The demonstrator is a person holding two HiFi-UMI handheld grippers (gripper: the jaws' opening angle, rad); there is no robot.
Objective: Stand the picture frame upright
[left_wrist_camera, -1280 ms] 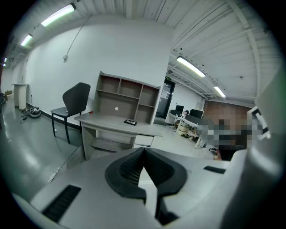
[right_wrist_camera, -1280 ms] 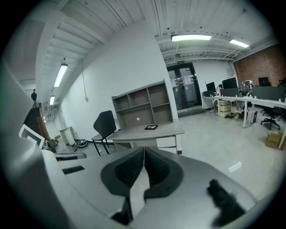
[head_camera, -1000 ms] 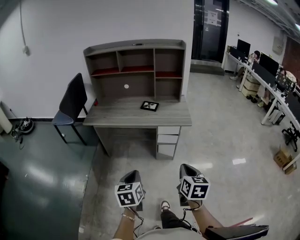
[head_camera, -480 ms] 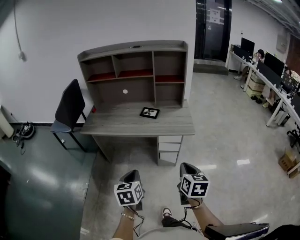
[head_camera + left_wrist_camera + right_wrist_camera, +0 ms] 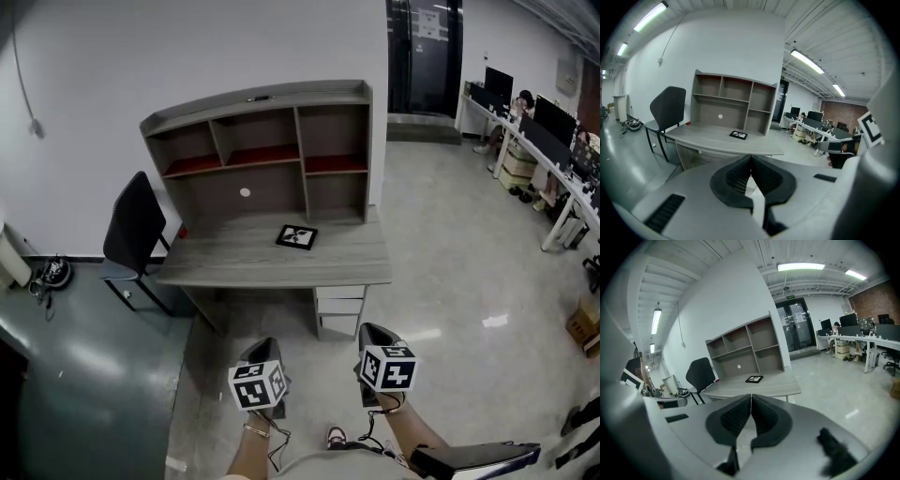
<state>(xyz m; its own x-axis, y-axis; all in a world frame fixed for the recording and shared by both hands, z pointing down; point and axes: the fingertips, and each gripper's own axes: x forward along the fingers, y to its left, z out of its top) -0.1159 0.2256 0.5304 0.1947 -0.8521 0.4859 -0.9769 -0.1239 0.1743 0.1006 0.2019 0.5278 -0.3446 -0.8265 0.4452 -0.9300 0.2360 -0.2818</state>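
Grey worktop (image 5: 234,267): picture frame (image 5: 297,236) lying flat, well apart from the tongs.
Left tongs (image 5: 750,164): pressing together, empty.
Right tongs (image 5: 750,403): likewise.
Risk: arriving closed, they are likely shoving the frame, not gripping it.

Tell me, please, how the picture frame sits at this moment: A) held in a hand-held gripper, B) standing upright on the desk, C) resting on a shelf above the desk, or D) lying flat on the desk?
D: the picture frame lies flat on the desk, just in front of the shelf unit.
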